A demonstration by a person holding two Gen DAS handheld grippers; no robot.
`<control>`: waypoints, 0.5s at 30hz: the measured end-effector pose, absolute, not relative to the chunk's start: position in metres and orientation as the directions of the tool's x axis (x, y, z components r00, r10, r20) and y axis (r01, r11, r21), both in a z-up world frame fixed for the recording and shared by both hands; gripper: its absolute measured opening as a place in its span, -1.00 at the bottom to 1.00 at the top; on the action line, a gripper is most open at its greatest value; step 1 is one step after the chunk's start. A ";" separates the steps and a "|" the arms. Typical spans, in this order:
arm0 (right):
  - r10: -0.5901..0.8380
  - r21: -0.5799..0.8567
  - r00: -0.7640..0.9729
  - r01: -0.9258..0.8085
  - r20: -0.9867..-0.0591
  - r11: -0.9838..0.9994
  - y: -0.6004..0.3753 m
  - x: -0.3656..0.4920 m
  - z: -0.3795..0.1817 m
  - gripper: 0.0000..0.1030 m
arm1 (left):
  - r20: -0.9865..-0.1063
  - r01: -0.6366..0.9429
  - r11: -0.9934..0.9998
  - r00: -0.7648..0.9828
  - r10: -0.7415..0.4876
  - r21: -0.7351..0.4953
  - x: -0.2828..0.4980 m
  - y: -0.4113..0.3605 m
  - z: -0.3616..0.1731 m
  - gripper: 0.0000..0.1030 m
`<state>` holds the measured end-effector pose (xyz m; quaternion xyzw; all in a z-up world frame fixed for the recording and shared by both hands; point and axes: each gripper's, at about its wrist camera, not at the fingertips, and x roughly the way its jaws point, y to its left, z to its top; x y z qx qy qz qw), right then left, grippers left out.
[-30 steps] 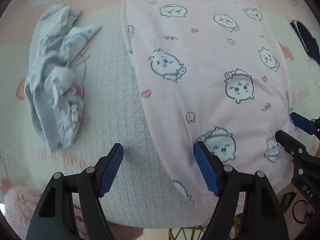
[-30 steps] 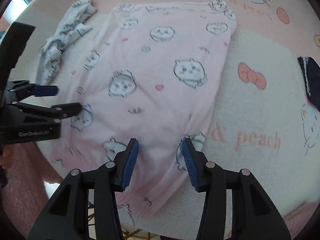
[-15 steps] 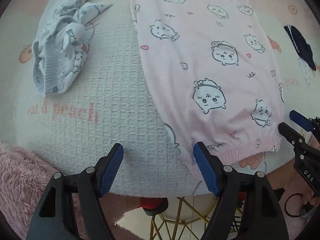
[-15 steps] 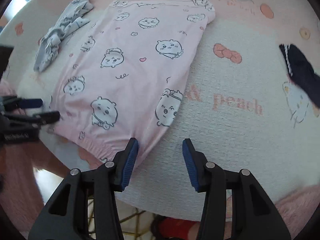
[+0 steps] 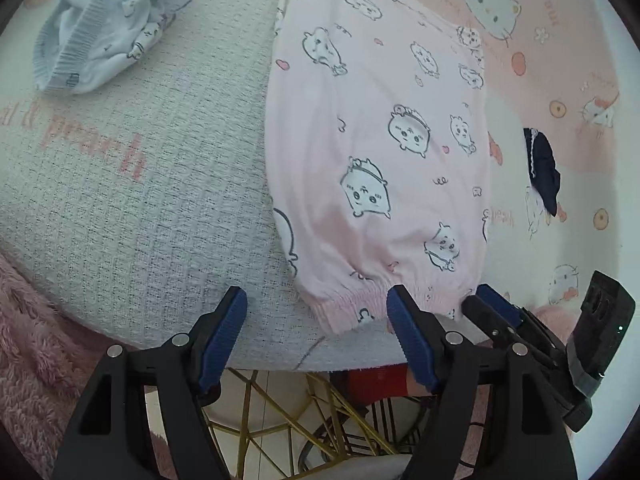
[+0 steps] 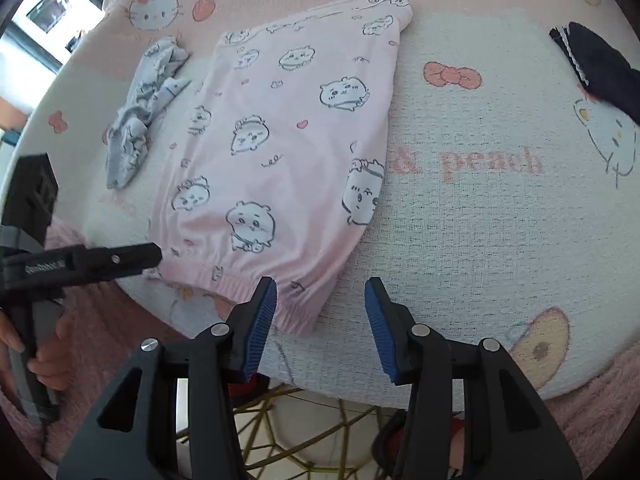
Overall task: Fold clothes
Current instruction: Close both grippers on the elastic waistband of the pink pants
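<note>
Both grippers have drawn back toward the near edge since a second ago, when they hung over the cloth, so the elastic waistband of the pink pyjama garment [image 5: 384, 152] now lies just ahead of their tips. That garment is spread flat on the cat-print blanket [image 5: 152, 200], its waistband close to the near edge. The left gripper [image 5: 316, 332] is spread wide with nothing between its blue pads; its right finger [image 5: 404, 320] sits at the waistband, though contact cannot be judged. The right gripper [image 6: 320, 312] is likewise released and holds nothing, its left pad just at the waistband's corner and the other over bare blanket. In the right wrist view the left gripper comes in from the left side, its tip at the opposite corner of the waistband, with a hand [image 6: 44, 356] around its grip. A crumpled pale-blue garment [image 5: 100, 32] lies apart to the left of the pink one, and a dark navy item [image 6: 600, 64] lies well off to the right. Below the edge, a gold wire stool [image 5: 288, 420] shows.
</note>
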<state>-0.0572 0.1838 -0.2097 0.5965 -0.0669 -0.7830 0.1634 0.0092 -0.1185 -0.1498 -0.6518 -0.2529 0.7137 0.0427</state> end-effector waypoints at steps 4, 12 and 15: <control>-0.304 0.268 -0.213 0.182 -0.928 -0.946 0.179 -0.056 -0.216 -0.10 | -0.919 0.253 -0.884 -0.142 0.368 -0.393 0.005 -0.125 -0.156 0.21; -0.357 0.323 -0.268 0.164 -0.895 -0.932 0.175 -0.062 -0.206 -0.15 | -0.873 0.279 -0.827 -0.156 0.463 -0.488 0.021 -0.142 -0.158 -0.37; -0.369 0.344 -0.237 0.143 -0.899 -0.928 0.174 -0.067 -0.214 -0.15 | -0.864 0.279 -0.818 -0.156 0.479 -0.503 0.004 -0.139 -0.171 -0.37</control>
